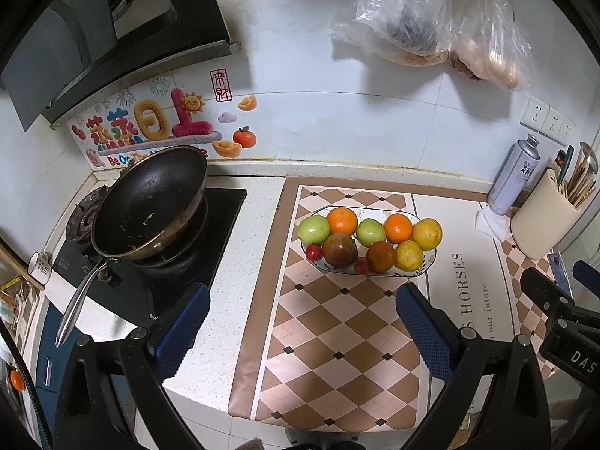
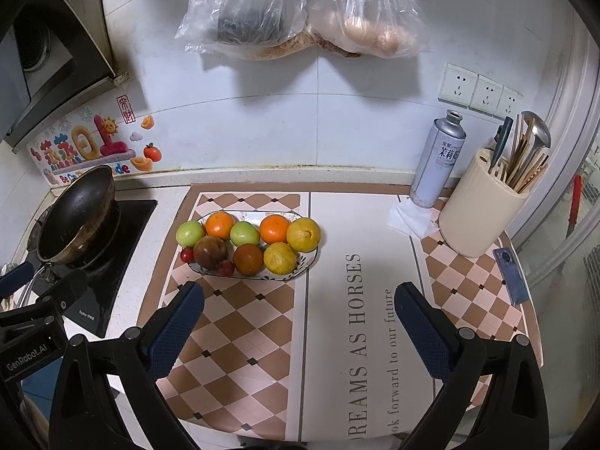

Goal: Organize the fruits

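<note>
The fruit sat heaped in an oval patterned plate (image 2: 305, 258) on the checked mat (image 2: 240, 322), toward twelve o'clock of both tongs. The left tongs (image 1: 300, 322) and the right tongs (image 2: 298, 322) hung spread wide and empty, well short of it. The oranges (image 2: 220, 224) and lemons (image 2: 303, 234) looked firm, round and dimpled, probably best pinched across the middle. The green apples (image 2: 191, 233) looked waxy and might slip. The small red fruits (image 2: 225, 268) at the rim looked soft and liable to roll.
</note>
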`<state>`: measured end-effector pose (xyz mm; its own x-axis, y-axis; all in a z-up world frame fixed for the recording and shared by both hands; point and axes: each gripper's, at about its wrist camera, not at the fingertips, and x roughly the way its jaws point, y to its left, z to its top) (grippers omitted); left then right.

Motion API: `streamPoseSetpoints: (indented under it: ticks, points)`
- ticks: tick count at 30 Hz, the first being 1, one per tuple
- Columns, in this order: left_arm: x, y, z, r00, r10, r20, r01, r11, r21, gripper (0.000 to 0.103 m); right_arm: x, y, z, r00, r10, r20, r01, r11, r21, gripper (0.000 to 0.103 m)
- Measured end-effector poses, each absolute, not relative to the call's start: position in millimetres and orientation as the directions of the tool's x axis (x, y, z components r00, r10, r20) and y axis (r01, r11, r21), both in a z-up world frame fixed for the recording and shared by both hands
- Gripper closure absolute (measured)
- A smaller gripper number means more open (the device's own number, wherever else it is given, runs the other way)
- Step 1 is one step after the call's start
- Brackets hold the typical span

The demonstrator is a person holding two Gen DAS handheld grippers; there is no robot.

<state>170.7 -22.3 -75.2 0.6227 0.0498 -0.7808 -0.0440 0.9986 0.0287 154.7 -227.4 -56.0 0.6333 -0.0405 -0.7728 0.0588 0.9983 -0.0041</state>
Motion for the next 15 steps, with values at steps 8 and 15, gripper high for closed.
streamPoseSetpoints:
  ticks: [8, 15]
  points:
    - [168.5, -22.2, -73.7, 0.629, 0.047, -0.776, -0.030, 0.999, 0.037, 0.001, 152.2, -228.3, -55.5, 0.631, -0.041, -0.775, 0.058, 0.998, -0.005, 0.000]
    - [168.4, -23.1, -73.3, 0.630, 0.046, -0.776, -0.025, 0.999, 0.039, 0.001, 149.4, -232.3, -54.8, 0.627, -0.037, -0.778, 0.057, 0.998, -0.002, 0.000]
